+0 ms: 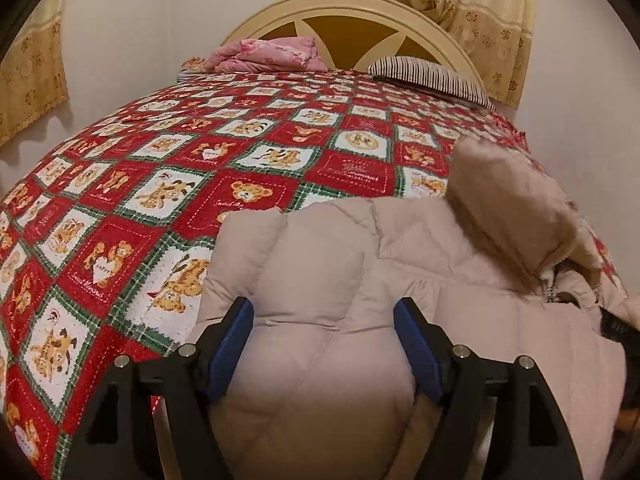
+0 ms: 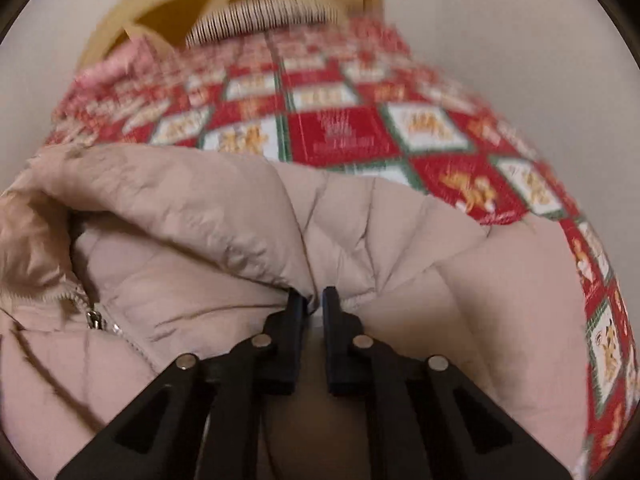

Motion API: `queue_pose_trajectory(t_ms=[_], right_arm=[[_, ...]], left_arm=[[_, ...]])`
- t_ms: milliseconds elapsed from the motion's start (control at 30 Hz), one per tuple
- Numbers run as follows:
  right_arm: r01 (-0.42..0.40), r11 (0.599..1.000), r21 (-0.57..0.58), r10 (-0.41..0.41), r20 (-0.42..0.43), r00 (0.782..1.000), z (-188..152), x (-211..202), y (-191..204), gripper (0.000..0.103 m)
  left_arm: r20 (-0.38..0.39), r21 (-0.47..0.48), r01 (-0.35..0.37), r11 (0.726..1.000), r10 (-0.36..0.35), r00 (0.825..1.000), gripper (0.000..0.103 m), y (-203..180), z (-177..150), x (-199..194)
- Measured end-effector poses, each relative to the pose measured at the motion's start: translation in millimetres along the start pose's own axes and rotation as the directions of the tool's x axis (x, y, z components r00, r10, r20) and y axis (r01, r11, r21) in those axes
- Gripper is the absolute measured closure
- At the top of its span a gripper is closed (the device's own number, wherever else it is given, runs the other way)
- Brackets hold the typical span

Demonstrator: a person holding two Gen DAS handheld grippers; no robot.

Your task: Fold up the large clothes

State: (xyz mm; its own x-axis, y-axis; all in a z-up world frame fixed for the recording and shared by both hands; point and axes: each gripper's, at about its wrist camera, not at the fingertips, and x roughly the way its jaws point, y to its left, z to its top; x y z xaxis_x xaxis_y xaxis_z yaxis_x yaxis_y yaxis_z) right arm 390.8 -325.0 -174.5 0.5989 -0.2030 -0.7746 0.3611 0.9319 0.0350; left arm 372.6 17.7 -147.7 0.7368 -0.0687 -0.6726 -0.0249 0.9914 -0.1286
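A beige quilted puffer jacket (image 1: 460, 264) lies across the near end of the bed, its fur-trimmed hood (image 1: 504, 200) raised at the right. My left gripper (image 1: 322, 312) has its blue pads (image 1: 236, 340) pressed into a thick puffy part of the jacket that bulges between them. In the right wrist view the jacket (image 2: 200, 208) fills the lower frame, with its zipper (image 2: 94, 316) at the left. My right gripper (image 2: 313, 298) is shut, with a thin edge of the jacket pinched at its black fingertips (image 2: 296, 300). That view is motion-blurred.
The bed carries a red, white and green teddy-bear bedspread (image 1: 160, 184). At the cream headboard (image 1: 352, 4) lie a folded pink blanket (image 1: 268, 54) and a striped pillow (image 1: 432, 76). Yellow curtains (image 1: 480, 12) hang behind, and pale walls flank the bed.
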Motion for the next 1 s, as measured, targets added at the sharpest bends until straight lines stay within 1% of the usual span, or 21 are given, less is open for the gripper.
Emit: queue_pose_trajectory(t_ms=[100,200,233,267,300,367,433,500,533,567,600,633,667,700,733,767,833,867,900,967,1000], right_arm=[[0.004,1.000,-0.004,-0.004,0.015,1.000,1,-1,2,0.092],[-0.028,0.999,0.019,0.027,0.022,0.999,1,-1,-4,0.091],[-0.038,0.999,0.025,0.037,0.026,0.999,2,-1,-5,0.091],[-0.044,0.999,0.030,0.043,0.028,0.999,1,-2,-5,0.091],[-0.052,0.998,0.035,0.051,0.031,0.998,1,-2,-7,0.091],[-0.074,0.996,0.051,0.072,0.035,0.997,-2,-2,-9,0.091],[-0.093,0.994,0.065,0.091,0.039,0.995,-3,-3,-12,0.091],[-0.106,0.992,0.073,0.103,0.042,0.994,-3,-2,-13,0.091],[-0.112,0.991,0.078,0.109,0.044,0.993,-3,-2,-14,0.091],[-0.117,0.990,0.082,0.113,0.046,0.993,-3,-2,-15,0.091],[-0.122,0.989,0.086,0.118,0.047,0.992,-3,-2,-16,0.091],[-0.128,0.988,0.090,0.124,0.048,0.991,-3,-2,-17,0.091],[-0.132,0.987,0.093,0.128,0.048,0.991,-3,-2,-18,0.091],[-0.137,0.986,0.097,0.133,0.049,0.990,-3,-2,-19,0.091],[-0.143,0.984,0.103,0.139,0.049,0.989,-3,-1,-20,0.091],[-0.146,0.983,0.106,0.142,0.049,0.989,-3,-1,-21,0.091],[-0.155,0.981,0.115,0.150,0.049,0.988,-3,0,-22,0.091],[-0.158,0.980,0.118,0.153,0.049,0.987,-3,0,-23,0.091],[-0.161,0.980,0.121,0.156,0.050,0.987,-3,0,-23,0.091],[-0.166,0.978,0.123,0.161,0.050,0.986,-3,0,-24,0.091],[-0.166,0.978,0.123,0.161,0.049,0.986,-3,0,-24,0.091]], left_arm=[[0.024,-0.035,0.065,0.997,-0.064,0.998,0.029,6,4,-13],[0.065,-0.070,0.156,0.985,-0.151,0.986,0.029,3,23,-36],[0.093,-0.067,0.180,0.981,-0.173,0.981,0.028,-4,35,-45],[0.099,-0.054,0.188,0.981,-0.182,0.978,0.025,-12,45,-48],[0.090,-0.034,0.197,0.980,-0.193,0.977,0.019,-23,57,-48],[0.037,-0.014,0.242,0.970,-0.241,0.970,0.016,-44,80,-34],[-0.051,-0.003,0.296,0.955,-0.296,0.954,0.016,-70,97,-3],[-0.145,-0.023,0.277,0.961,-0.277,0.950,0.016,-85,101,31],[-0.203,-0.049,0.259,0.965,-0.263,0.943,0.017,-90,99,52],[-0.234,-0.072,0.256,0.964,-0.266,0.935,0.021,-91,96,65],[-0.257,-0.101,0.256,0.961,-0.273,0.927,0.046,-91,91,76],[-0.283,-0.130,0.269,0.954,-0.296,0.912,0.081,-91,85,86],[-0.305,-0.153,0.286,0.946,-0.320,0.897,0.091,-90,79,89],[-0.299,-0.165,0.283,0.945,-0.321,0.898,0.092,-88,75,84],[-0.271,-0.178,0.267,0.947,-0.308,0.912,0.092,-83,70,74],[-0.257,-0.186,0.255,0.949,-0.297,0.920,0.092,-78,65,66],[-0.237,-0.233,0.229,0.945,-0.284,0.929,0.092,-66,49,52],[-0.237,-0.267,0.209,0.941,-0.274,0.932,0.090,-58,40,52],[-0.225,-0.303,0.216,0.928,-0.290,0.930,0.089,-51,31,57],[-0.161,-0.335,0.264,0.904,-0.332,0.930,0.089,-43,20,65],[-0.145,-0.325,0.268,0.907,-0.327,0.934,0.089,-44,20,65]])
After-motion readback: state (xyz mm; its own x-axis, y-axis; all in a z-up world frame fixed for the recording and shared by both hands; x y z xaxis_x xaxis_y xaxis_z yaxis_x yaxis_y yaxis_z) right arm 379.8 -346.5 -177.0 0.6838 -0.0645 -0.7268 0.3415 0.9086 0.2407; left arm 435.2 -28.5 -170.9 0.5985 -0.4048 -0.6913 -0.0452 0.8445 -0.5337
